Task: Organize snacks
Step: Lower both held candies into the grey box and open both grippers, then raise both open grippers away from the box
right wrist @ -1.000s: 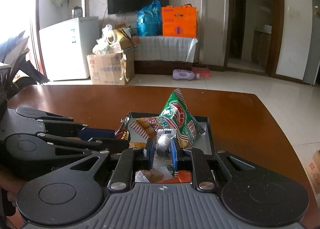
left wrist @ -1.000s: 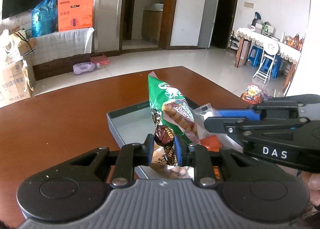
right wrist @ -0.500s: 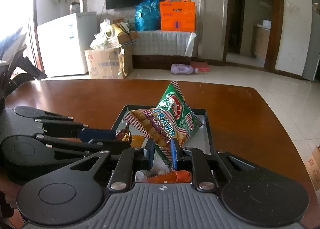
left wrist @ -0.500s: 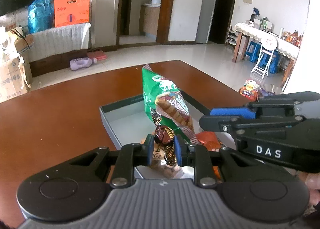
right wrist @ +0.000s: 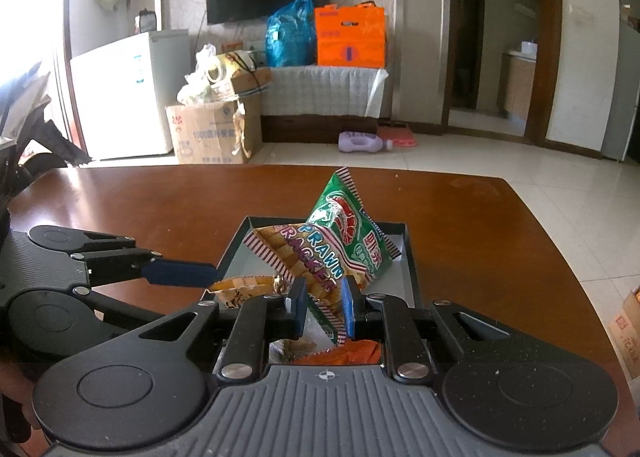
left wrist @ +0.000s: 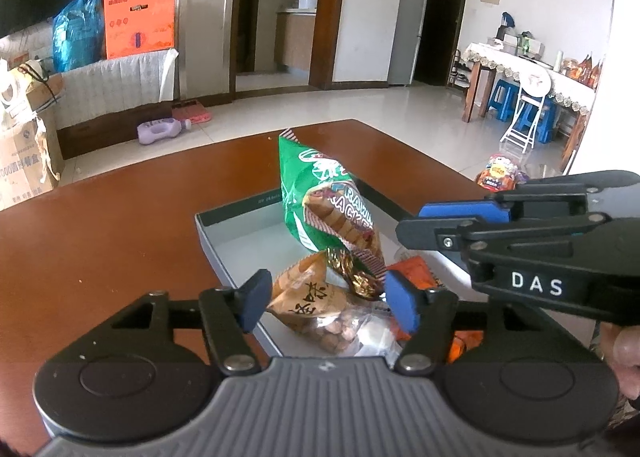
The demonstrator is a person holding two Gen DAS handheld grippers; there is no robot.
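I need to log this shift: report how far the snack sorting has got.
Done: the prawn cracker bag, peanut pack and orange packets are in the grey tray. In hand: the left tongs have just opened, leaving the foil candy on the pile; the right tongs are shut by the bag's edge. Left: no loose snacks show on the table.

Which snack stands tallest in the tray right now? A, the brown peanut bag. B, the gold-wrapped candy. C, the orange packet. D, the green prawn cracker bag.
D: the green prawn cracker bag stands propped up well above the tray rim, while the brown peanut bag, the gold-wrapped candy and the orange packet lie low at its foot.
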